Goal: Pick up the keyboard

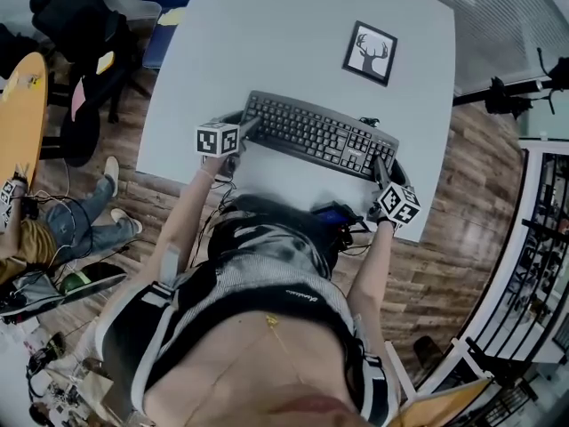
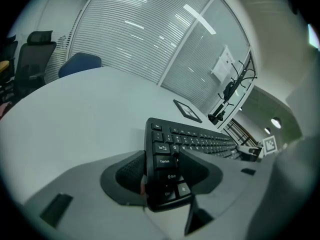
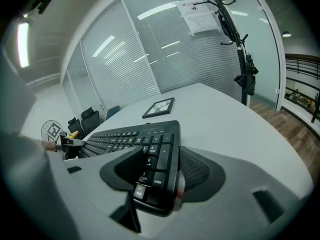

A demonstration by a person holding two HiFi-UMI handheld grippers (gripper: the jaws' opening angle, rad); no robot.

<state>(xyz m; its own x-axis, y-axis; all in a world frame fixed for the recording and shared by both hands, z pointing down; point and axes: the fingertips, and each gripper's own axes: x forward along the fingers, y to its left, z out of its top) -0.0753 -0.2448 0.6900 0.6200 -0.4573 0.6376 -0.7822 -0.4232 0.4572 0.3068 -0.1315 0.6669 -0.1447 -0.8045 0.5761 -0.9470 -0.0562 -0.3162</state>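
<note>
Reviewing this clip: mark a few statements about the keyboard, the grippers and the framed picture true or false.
1. The left gripper and right gripper each have an end of the keyboard between their jaws. True.
2. The framed picture lies on the keyboard. False: it lies apart, on the table beyond it.
3. The left gripper is at the number-pad end. False: it holds the Caps Lock end.
4. The framed picture shows antlers. True.

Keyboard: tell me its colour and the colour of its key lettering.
The keyboard is black with white key lettering; clearest in the left gripper view.
</note>
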